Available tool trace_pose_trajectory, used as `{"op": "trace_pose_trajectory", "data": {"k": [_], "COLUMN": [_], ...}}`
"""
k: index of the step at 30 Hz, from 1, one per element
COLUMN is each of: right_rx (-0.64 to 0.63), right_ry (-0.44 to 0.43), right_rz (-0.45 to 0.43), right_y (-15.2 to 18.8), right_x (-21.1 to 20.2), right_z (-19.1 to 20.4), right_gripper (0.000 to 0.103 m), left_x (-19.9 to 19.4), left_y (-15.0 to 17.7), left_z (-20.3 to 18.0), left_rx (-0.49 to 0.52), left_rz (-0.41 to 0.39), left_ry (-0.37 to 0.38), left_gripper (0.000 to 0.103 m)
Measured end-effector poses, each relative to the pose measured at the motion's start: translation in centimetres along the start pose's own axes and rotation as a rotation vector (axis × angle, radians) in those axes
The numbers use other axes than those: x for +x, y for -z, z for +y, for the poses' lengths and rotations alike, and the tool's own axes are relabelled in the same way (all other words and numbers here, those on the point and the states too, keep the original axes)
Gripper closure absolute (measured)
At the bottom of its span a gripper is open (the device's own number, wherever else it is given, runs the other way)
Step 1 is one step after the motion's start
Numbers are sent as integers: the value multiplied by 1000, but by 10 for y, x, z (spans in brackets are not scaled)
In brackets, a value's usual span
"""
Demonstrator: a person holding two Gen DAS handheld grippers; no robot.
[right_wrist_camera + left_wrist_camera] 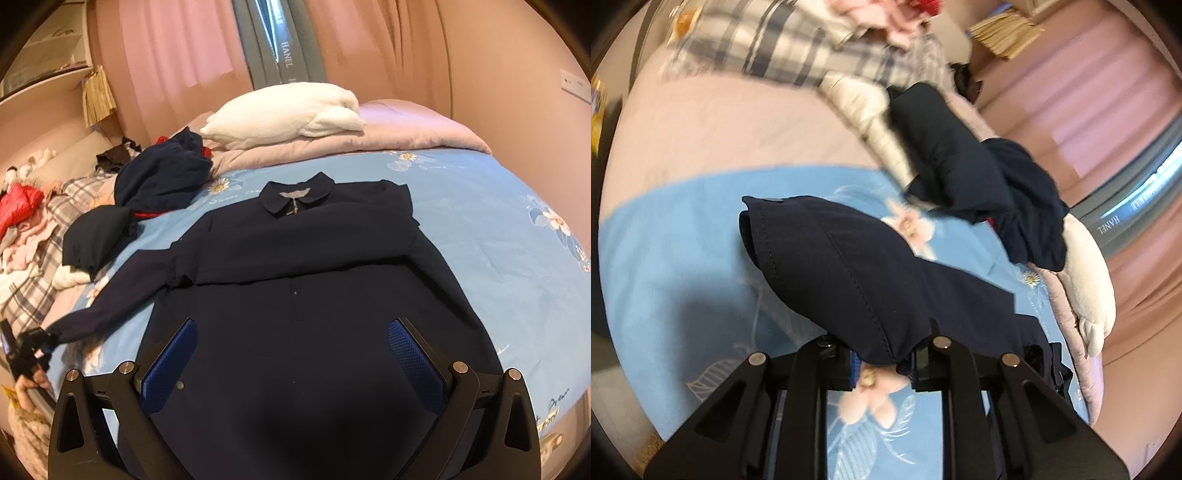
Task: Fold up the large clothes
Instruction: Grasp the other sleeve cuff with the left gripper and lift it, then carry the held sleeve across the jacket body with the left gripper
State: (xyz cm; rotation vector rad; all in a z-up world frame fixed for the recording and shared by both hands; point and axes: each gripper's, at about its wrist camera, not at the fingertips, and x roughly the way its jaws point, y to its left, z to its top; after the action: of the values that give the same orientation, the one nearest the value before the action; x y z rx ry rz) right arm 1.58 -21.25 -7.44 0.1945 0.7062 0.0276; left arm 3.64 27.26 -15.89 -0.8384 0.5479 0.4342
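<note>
Blue floral bedsheet (480, 240) bears a navy jacket (295, 258) (sleeve (849, 266) pinched by left tool (882, 363); right tool (291, 373) spread).

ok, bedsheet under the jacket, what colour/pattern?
Light blue bedsheet with a white-and-pink flower print; it shows best in the right wrist view.

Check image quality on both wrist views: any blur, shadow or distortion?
Left wrist view: motion blur smears the plaid blanket; the pinched navy jacket sleeve stays fairly sharp. Right wrist view: mostly crisp; the dark navy collared jacket loses detail in shadow near the lens. Both bend edges, fisheye.
</note>
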Motion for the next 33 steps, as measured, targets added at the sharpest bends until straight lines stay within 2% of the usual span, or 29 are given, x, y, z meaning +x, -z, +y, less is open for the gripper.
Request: {"op": "trace_pose_trajectory", "data": {"k": [3,9,16,27,33], "right_rx": [11,11,23,91,112], "right_ry": [0,14,47,76,103], "right_rz": [-11,-44,-64,-96,-107], "right_y": [0,-2,-2,1,4], "right_x": [-3,-9,-13,-22,-25], "right_z": [-4,-6,-18,-42,-55], "right_gripper": [1,1,1,1,1], "left_x": [-12,-38,-59,-78,-78], "left_y": [-9,-24,-27,11,47], "left_z": [-23,-77,-142,-241,-287], "left_rx": [61,176,309,542,666], "left_rz": [-43,-128,-169,-181,-131], "left_ry": [7,80,171,308,381], "left_gripper": [86,86,86,86,86]}}
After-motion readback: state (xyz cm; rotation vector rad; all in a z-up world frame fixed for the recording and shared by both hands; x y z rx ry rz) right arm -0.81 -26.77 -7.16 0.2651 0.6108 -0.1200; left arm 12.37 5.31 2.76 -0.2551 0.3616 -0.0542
